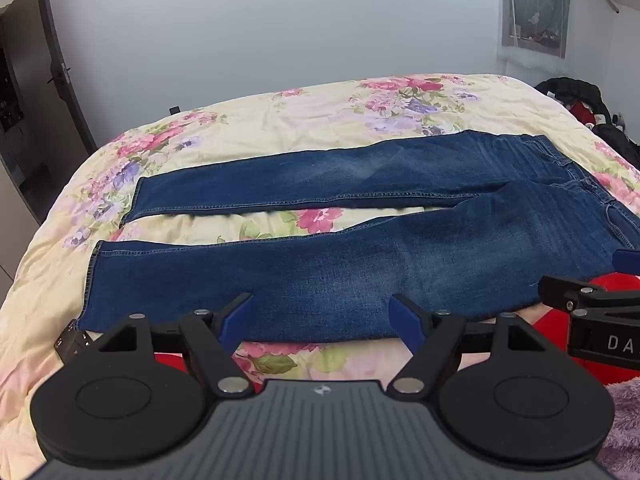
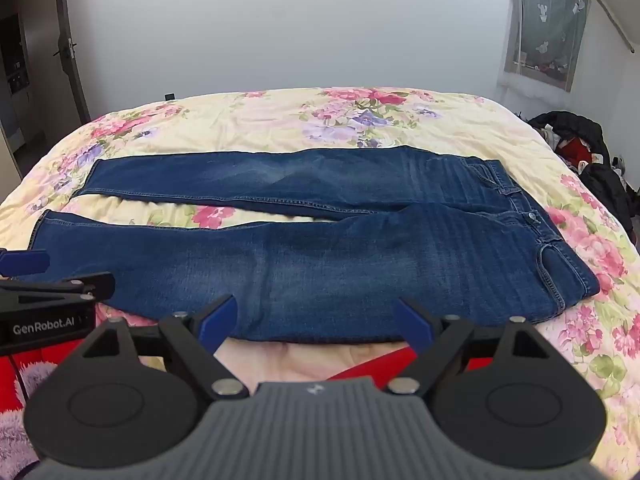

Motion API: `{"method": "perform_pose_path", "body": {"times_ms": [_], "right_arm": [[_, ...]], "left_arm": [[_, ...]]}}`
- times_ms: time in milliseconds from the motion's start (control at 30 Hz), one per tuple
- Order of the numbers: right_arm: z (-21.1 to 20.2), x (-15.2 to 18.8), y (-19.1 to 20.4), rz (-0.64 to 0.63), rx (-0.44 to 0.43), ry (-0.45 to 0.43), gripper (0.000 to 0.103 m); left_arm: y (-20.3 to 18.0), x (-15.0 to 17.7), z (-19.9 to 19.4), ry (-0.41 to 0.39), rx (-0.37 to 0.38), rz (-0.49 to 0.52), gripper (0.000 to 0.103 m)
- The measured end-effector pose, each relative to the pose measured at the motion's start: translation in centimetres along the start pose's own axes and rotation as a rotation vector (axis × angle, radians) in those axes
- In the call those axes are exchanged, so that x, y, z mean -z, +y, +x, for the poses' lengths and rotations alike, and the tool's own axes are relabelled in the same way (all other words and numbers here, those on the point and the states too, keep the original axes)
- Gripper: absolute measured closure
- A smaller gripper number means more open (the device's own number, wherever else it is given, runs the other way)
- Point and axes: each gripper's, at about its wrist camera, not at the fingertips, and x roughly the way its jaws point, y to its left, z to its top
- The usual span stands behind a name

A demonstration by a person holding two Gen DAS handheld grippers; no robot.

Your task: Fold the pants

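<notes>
Blue jeans (image 1: 360, 268) lie flat across the bed, waist to the right, leg hems to the left, the two legs spread apart with a strip of bedspread between them. They also show in the right wrist view (image 2: 340, 264). My left gripper (image 1: 322, 316) is open and empty, just short of the near edge of the near leg. My right gripper (image 2: 316, 320) is open and empty, at the near edge of the jeans by the thigh. Each gripper shows at the edge of the other's view: the right one (image 1: 592, 304), the left one (image 2: 48, 280).
The bed has a floral cream bedspread (image 1: 280, 128). A red fabric (image 1: 600, 360) and a fuzzy purple cloth (image 1: 624, 420) lie at the near edge. Dark clothes (image 2: 580, 148) are piled at the far right. A door (image 2: 68, 52) stands at the left, a curtained window (image 2: 548, 20) at the right.
</notes>
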Motion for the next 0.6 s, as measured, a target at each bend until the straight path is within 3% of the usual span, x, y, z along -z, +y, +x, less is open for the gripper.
{"method": "perform_pose_path", "body": {"times_ms": [67,600], "right_arm": [[0.0,0.0,0.0,0.0,0.0,-0.002,0.021],[0.1,0.1,0.3,-0.011,-0.007,0.007,0.021]], "left_arm": [[0.2,0.3,-0.4,-0.03,0.007,-0.005,0.015],[1.5,0.4,-1.1,-0.011,0.008,-0.026,0.018]]}}
